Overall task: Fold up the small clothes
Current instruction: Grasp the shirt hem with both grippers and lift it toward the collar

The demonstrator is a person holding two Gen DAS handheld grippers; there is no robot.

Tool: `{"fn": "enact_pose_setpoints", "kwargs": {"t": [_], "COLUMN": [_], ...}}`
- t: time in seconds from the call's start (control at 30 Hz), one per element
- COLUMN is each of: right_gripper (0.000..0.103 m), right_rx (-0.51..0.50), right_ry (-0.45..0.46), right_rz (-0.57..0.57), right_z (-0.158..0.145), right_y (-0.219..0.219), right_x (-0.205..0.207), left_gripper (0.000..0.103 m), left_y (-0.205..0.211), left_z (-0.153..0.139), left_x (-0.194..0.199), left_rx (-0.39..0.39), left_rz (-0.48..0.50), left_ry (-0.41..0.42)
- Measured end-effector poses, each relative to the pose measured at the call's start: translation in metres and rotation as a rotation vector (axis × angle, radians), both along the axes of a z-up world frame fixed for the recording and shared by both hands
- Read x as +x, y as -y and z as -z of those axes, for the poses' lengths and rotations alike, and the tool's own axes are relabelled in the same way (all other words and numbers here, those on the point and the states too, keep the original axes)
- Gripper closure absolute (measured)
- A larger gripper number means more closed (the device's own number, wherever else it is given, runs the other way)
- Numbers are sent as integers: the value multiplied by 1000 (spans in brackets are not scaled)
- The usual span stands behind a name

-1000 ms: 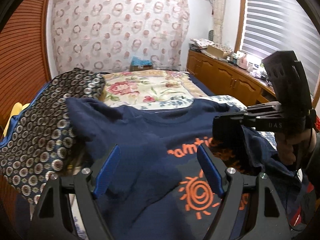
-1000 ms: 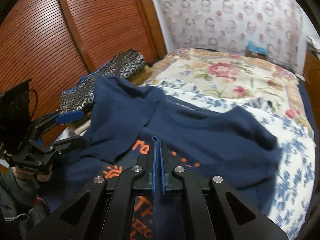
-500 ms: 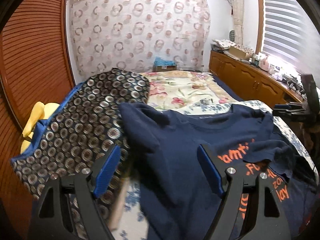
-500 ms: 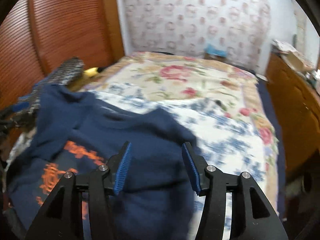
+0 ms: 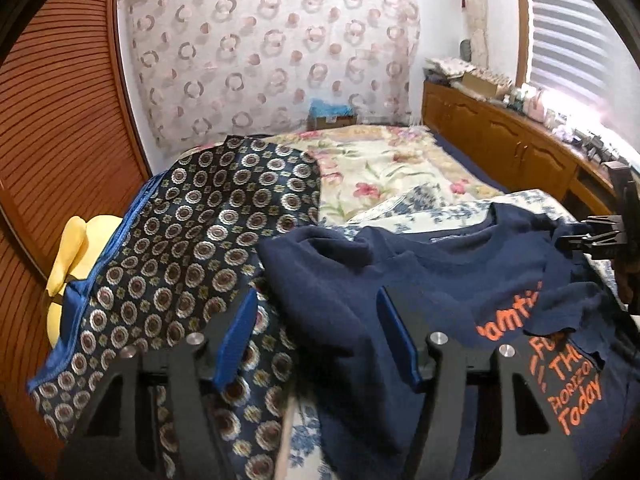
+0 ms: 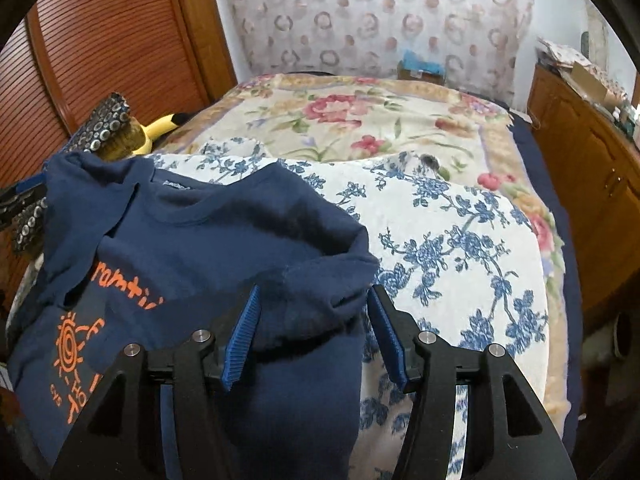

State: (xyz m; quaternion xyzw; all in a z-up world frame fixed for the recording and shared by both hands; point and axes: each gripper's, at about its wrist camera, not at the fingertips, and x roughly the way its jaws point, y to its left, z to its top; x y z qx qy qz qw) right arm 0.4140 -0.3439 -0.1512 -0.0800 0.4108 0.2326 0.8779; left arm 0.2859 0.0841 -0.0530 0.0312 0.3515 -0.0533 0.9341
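on the bed [image 6: 460, 240], over a blue-flowered white cloth [image 6: 440, 216], lies a navy t-shirt [image 6: 208, 248] with orange print, front up, collar toward the far wall. both sleeves are turned in over the chest, loosely and with wrinkles; the lower body of the shirt runs out of view under the cameras, so whether it is folded cannot be told. the left hand-held gripper [image 5: 316, 340] has its jaws partly apart, having just been closing, and the left sleeve fold sits between the blue pads without them clearly pressing on it. the right hand-held gripper [image 6: 314, 336] also stands partly open, with the bunched right sleeve between its pads, not pinched as far as the view shows; its jaws have just been opening. a dark patterned cloth [image 5: 192, 248] lies just beside the shirt on the left, with a yellow plush [image 5: 76, 248] past it. judging by this, the sleeve folds look done but rough, and what seems left is folding the body in half from hem to collar and smoothing it.
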Motion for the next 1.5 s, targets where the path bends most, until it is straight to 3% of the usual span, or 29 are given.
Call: {"fn": "enact_pose_setpoints", "kwargs": {"t": [0.17, 0.23, 0.4, 0.47, 0.5, 0.53, 0.57, 0.6, 0.77, 0.93, 1.03, 1.23, 1.5], "right_gripper": [47, 47, 48, 60, 67, 81, 93, 94, 97, 98, 98, 99, 99], "right_rx": [2, -1, -7, -6, -9, -11, -10, -5, 4, 34, -23, -102, -14], "right_ry": [-16, -21, -23, -24, -24, -23, -21, -20, 75, 217, 219, 202, 261], "right_rz": [-18, -30, -46, -51, -57, -68, -83, -98, -82, 75, 96, 100, 59], "right_z": [7, 9, 8, 8, 7, 7, 6, 4, -27, -67, -68, -56, -88], "right_y": [-3, -5, -7, -7, -8, -9, -10, -11, -7, 15, 10, 2, 15], "right_x": [9, 13, 20, 22, 23, 23, 22, 21, 7, 3, 9, 9, -49], "left_gripper": [42, 49, 55, 68, 84, 95, 97, 99, 101, 101, 101, 101, 101], "left_y": [2, 3, 10, 12, 13, 13, 13, 12, 12, 8, 3, -4, 2], "left_z": [3, 4, 5, 5, 5, 4, 2, -1, -29, -59, -62, -62, -77], "left_x": [16, 19, 23, 25, 26, 26, 26, 25, 18, 24, 33, 18, -52], "left_rx": [37, 40, 68, 81, 89, 89, 83, 76, 61, 76, 104, 64, 17], "left_rz": [3, 6, 18, 23, 22, 27, 29, 31, 38, 9, -15, -9, 41], "left_ry": [-34, -42, -50, -51, -49, -47, -44, -33, 43, 120, 131, 130, 183]}}
